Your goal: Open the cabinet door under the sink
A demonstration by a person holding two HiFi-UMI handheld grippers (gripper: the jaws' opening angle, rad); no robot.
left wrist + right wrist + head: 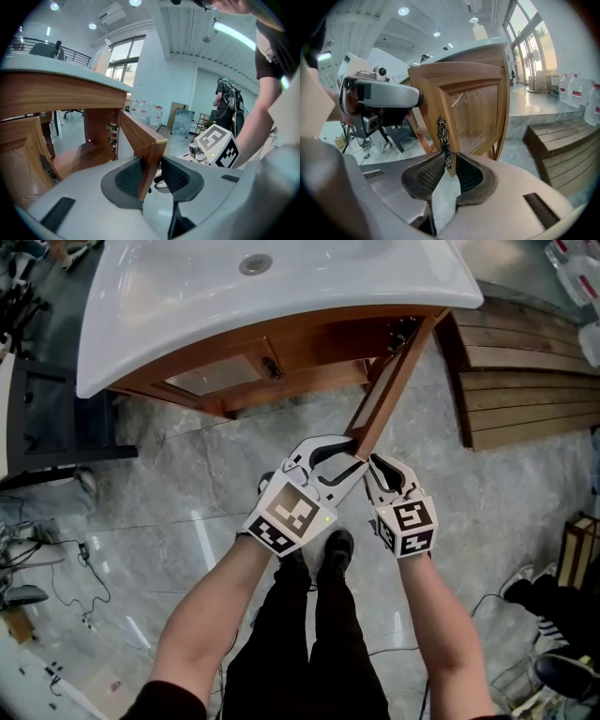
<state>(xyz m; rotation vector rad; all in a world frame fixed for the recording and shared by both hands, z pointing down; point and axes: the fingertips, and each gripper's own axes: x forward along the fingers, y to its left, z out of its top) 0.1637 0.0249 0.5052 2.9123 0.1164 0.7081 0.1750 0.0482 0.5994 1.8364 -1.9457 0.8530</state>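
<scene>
Our right hand-held gripper [449, 159] pinches the handle [443, 136] while our left hand-held gripper [152, 161] straddles, jaws apart, the edge of the cabinet door [389, 395], swung wide under the sink [281, 296], so we should follow its hinge arc.

The sink [281, 296] is glossy white above a cabinet [309, 343] of warm reddish-brown wood. The cabinet door [473, 108] shows a paler honey grain, and its handle [443, 136] is dark with ornate scrollwork. The left gripper [152, 176] and right gripper [449, 171] are pale grey with dark, fine-meshed pads [429, 173]. Each marker cube [292, 517] bears black-and-white squares. The floor [169, 493] is grey, marbled tile.
</scene>
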